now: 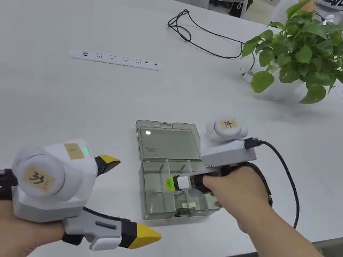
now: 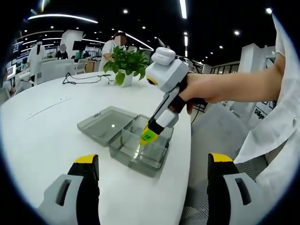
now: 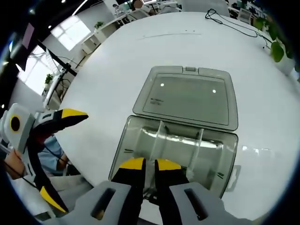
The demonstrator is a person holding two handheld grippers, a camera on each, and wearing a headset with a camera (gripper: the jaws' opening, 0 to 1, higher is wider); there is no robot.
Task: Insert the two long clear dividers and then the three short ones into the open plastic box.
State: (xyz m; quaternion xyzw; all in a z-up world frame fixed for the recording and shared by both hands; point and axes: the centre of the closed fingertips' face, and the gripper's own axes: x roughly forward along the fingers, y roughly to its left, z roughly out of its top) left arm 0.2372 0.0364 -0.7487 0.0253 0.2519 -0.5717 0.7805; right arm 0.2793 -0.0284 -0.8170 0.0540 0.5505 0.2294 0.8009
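clear plastic box (image 1: 147,187) lies open on the white surface (image 1: 80,107), with some dividers (image 3: 161,136) already standing in it. the right gripper (image 3: 150,165) dips into the near side. its jaws are almost together and seem to pinch a thin short divider (image 3: 148,178), though that is hard to see. the left gripper (image 1: 128,197) waits beside, jaws wide and empty. next, i think, the piece must go straight down into its slots.

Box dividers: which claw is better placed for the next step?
Right. The right claw sits in the box, shut on a divider; the left claw hangs open, away from the box.
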